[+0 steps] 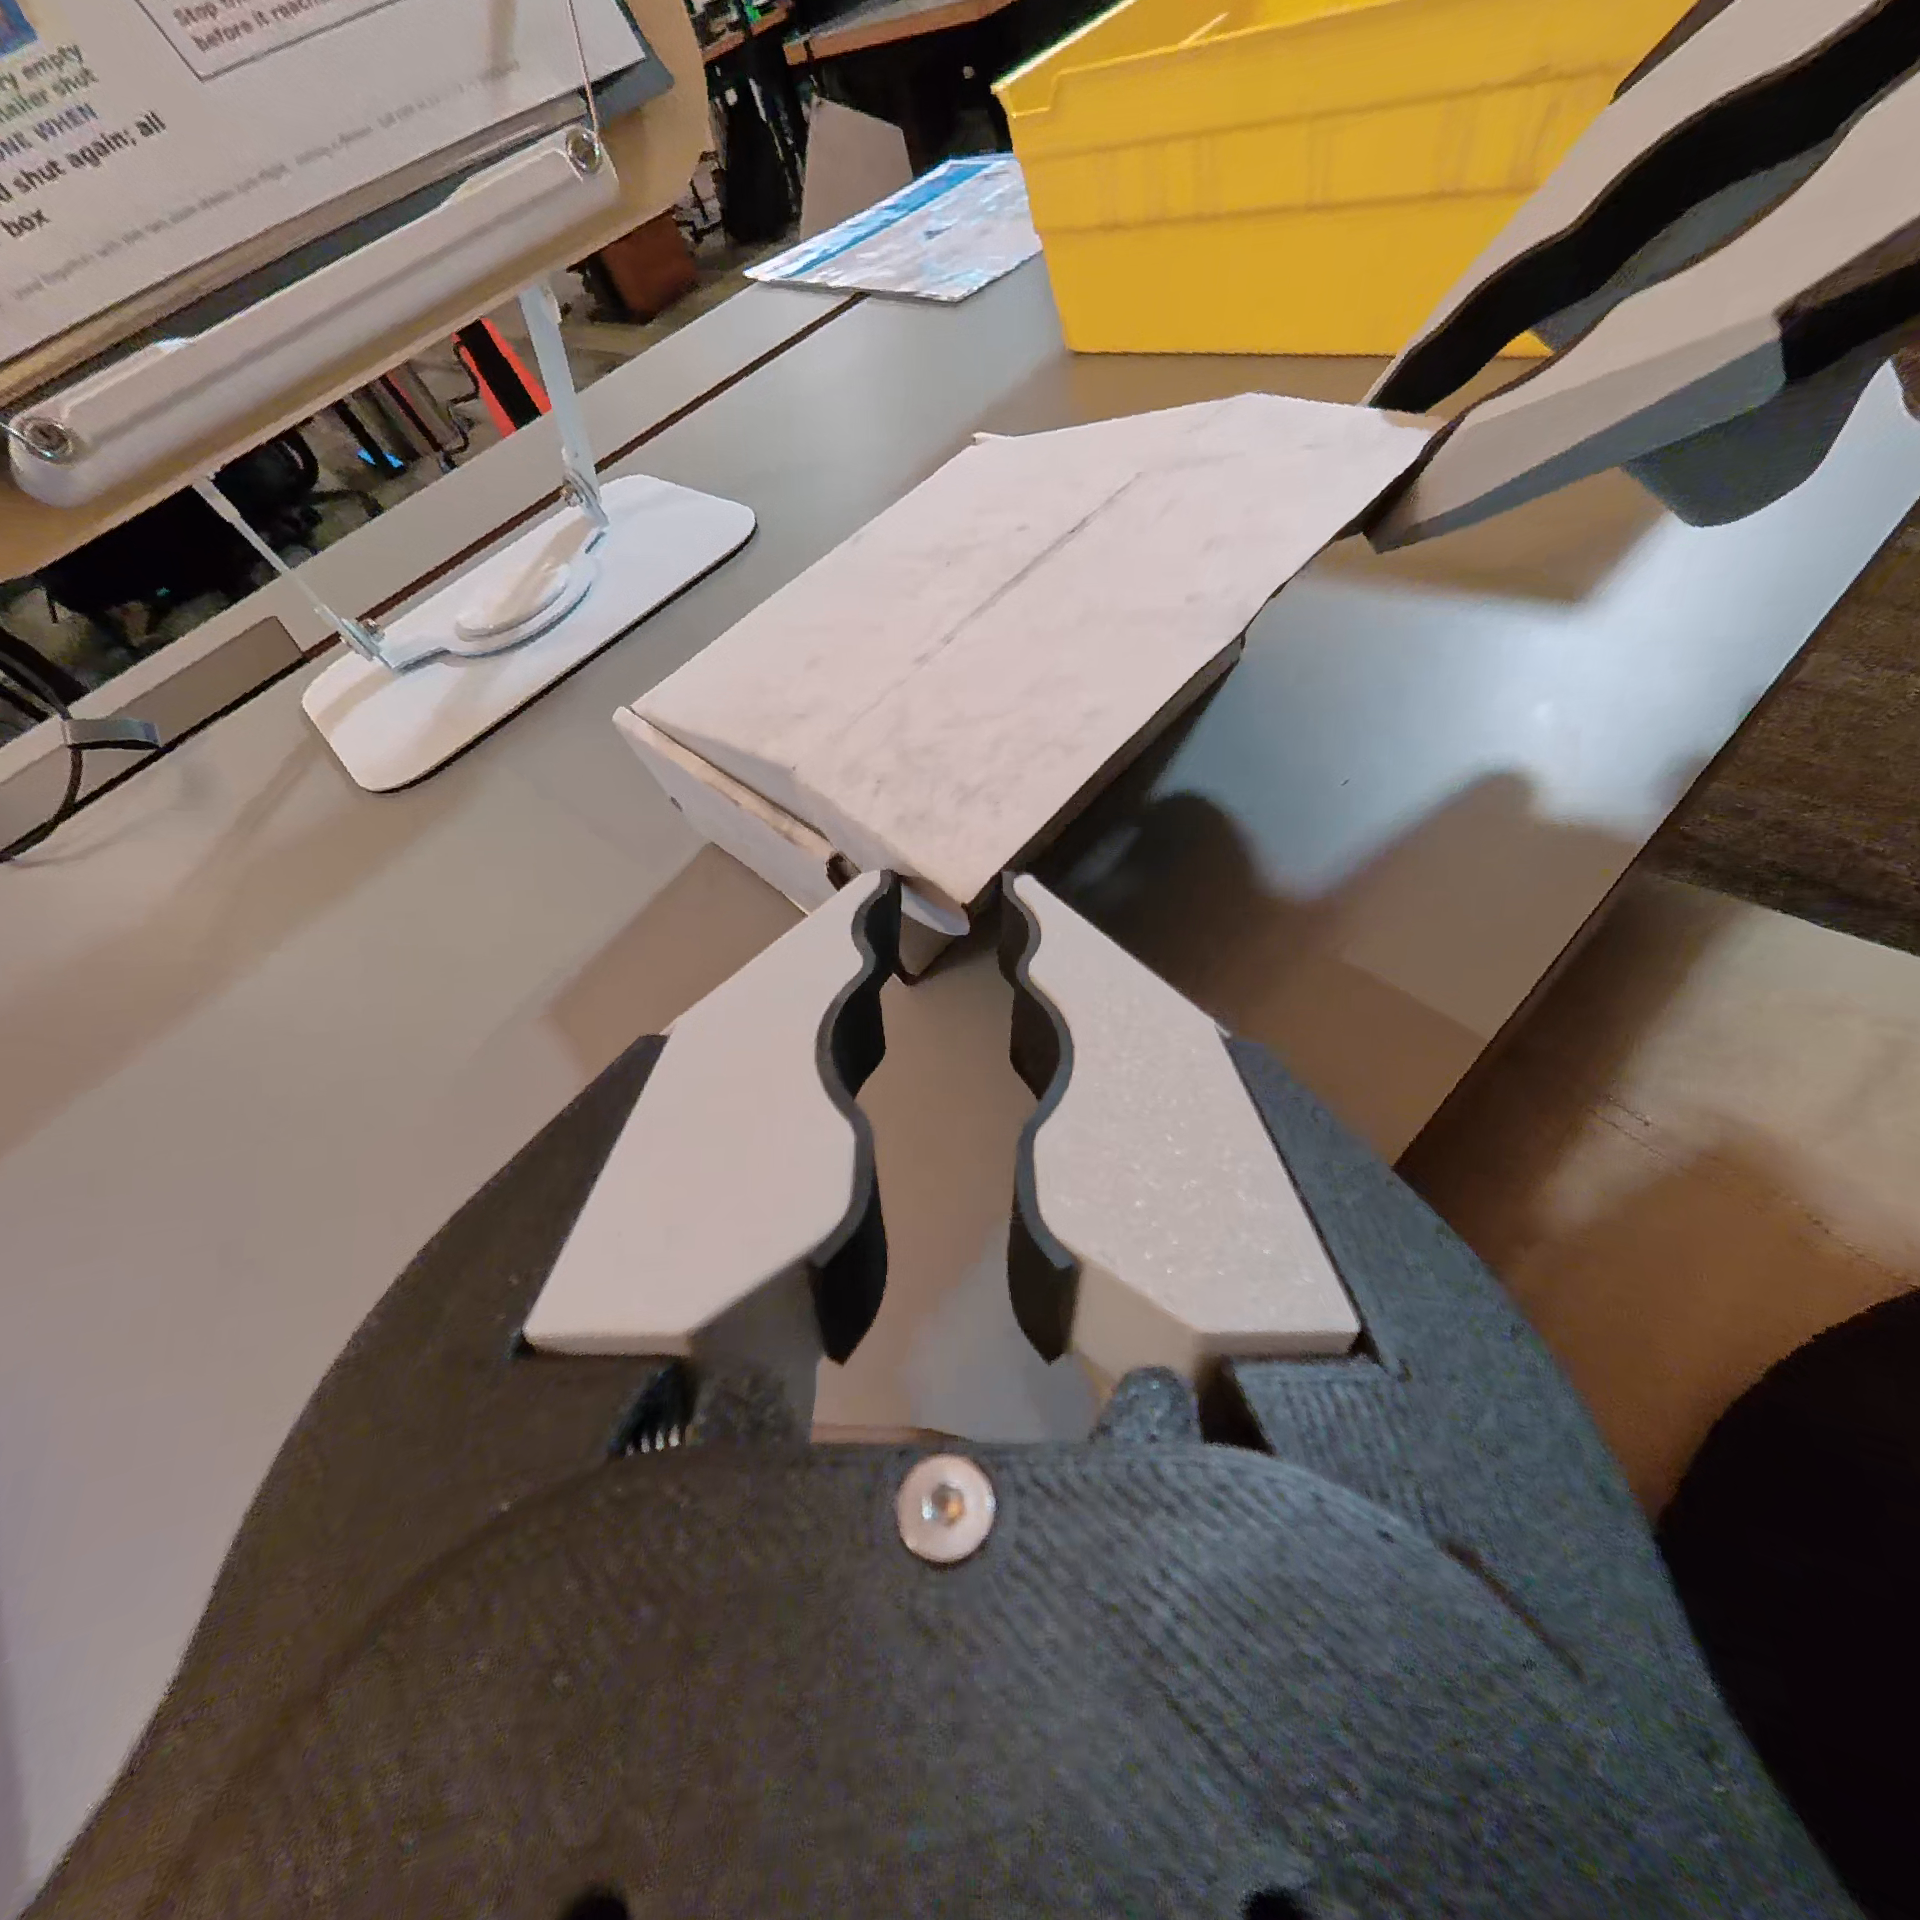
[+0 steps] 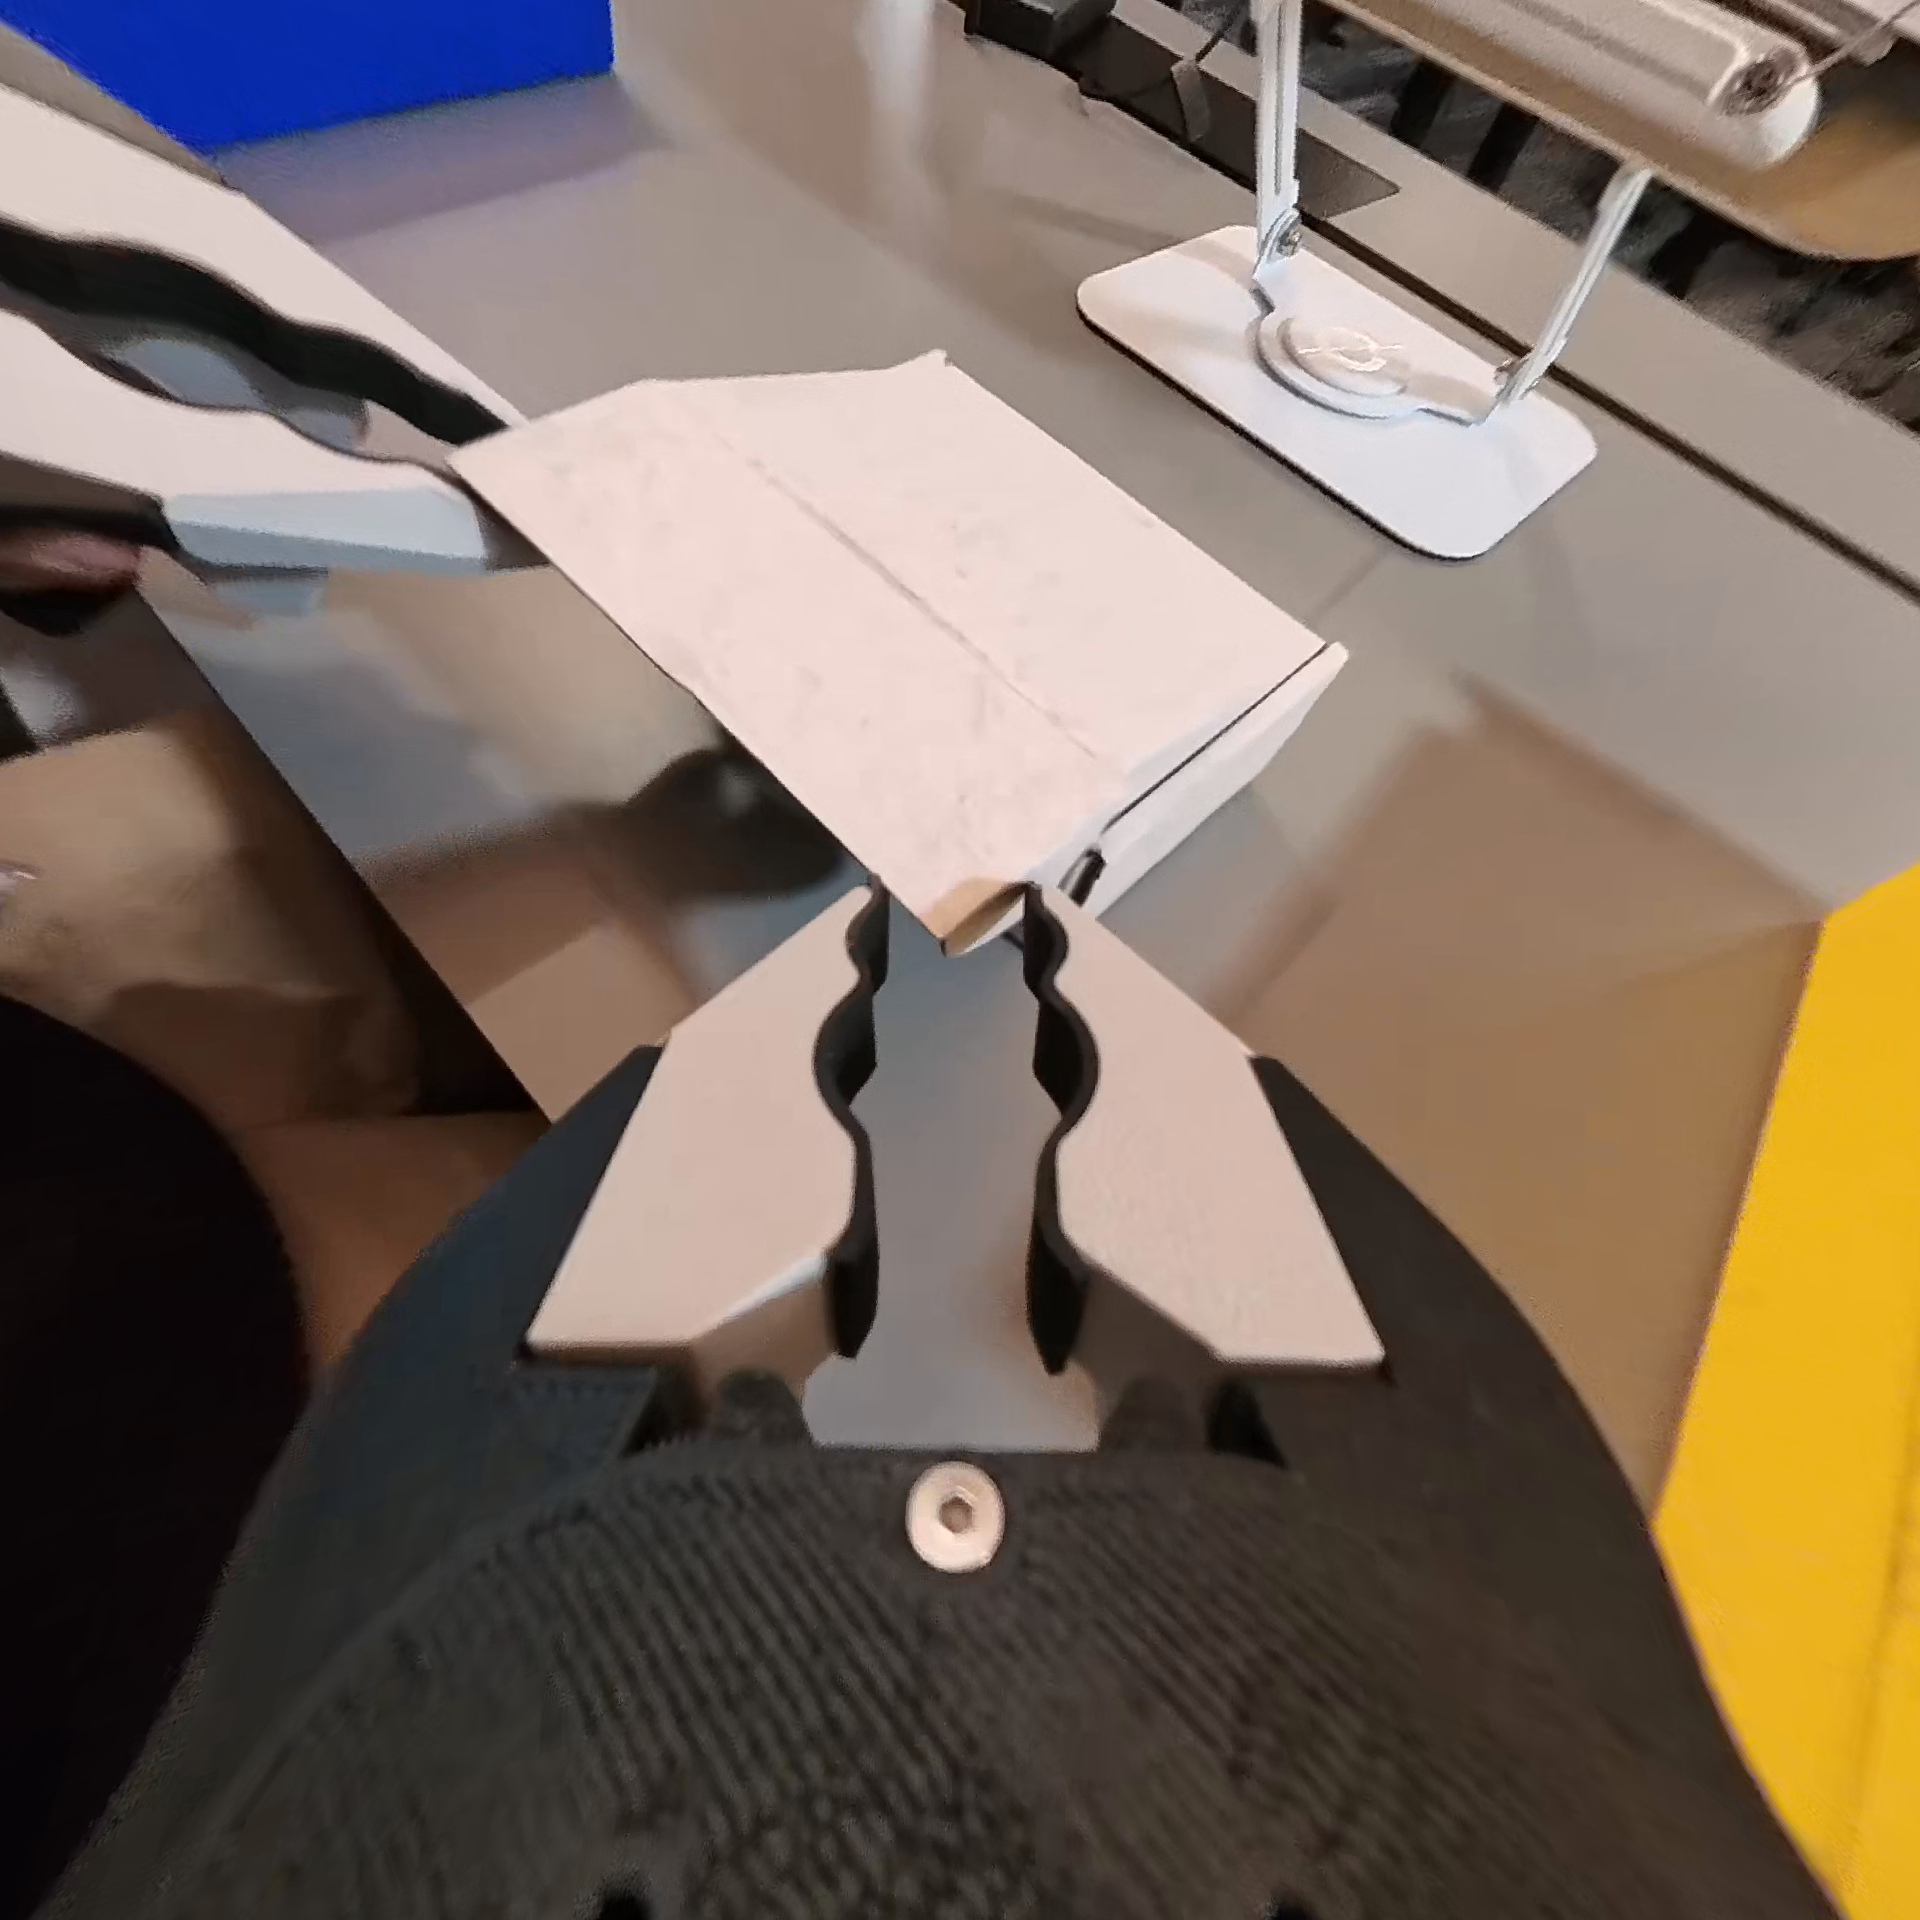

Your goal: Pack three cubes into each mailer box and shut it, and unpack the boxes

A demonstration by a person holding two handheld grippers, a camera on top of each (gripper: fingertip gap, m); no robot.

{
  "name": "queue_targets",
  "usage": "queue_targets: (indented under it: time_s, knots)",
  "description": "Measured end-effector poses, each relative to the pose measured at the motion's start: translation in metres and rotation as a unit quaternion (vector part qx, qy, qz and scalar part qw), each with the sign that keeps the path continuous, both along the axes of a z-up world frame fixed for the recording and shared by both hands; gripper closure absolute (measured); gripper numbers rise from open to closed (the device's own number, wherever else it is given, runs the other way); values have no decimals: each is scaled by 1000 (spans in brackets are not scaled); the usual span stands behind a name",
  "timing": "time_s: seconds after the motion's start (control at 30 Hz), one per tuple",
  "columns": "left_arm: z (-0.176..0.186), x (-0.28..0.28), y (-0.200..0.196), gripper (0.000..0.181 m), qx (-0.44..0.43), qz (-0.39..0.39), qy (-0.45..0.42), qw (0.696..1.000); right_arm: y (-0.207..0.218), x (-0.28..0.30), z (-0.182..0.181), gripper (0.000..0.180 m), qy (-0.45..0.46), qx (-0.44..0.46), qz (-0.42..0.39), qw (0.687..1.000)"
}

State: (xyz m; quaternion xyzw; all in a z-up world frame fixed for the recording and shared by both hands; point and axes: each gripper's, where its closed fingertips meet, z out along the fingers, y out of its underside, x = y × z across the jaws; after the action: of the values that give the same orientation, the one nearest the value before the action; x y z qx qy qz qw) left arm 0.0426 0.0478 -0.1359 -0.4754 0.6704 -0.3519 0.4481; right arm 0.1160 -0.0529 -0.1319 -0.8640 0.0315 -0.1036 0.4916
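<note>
A white mailer box (image 1: 727, 821) stands on the grey table (image 1: 260, 1039). Its lid (image 1: 987, 623) is tilted up a little over the box, and the front flap sticks out past the front wall. My left gripper (image 1: 948, 894) is nearly closed, with the lid's near-left flap corner between its tips. My right gripper (image 2: 951, 904) holds the opposite flap corner of the lid (image 2: 883, 623) the same way; the box wall (image 2: 1195, 810) shows below. Each gripper also shows in the other's view, the left one (image 2: 488, 478) and the right one (image 1: 1387, 468). The box's inside is hidden. No cubes are in view.
A yellow bin (image 1: 1299, 187) stands just beyond the box and fills the right edge of the right wrist view (image 2: 1818, 1351). A white sign stand's base (image 1: 520, 623) (image 2: 1340, 395) sits behind the box. A blue object (image 2: 312, 52) is at the far left. A printed sheet (image 1: 914, 239) lies by the bin. Across from one pair of fingers to the other is roughly 12 cm.
</note>
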Motion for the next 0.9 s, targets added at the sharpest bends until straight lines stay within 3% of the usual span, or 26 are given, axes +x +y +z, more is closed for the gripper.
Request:
queue_targets:
  time_s: [0.13, 0.33, 0.57, 0.9]
  knots:
    - [-1, 0, 0, 166, -6, -5, 2, 1000, -1, -1, -3, 156, 42, 6, 2, 999]
    - [-13, 1, 3, 164, 19, -2, 25, 999, 1, 0, -17, 156, 13, -34, 0, 999]
    - [-17, 2, 1, 163, 15, -6, 35, 999, 2, 2, -21, 156, 80, -8, -5, 997]
    - [-16, 2, 4, 160, 21, 3, 29, 999, 1, 10, -16, 160, -66, -34, -6, 997]
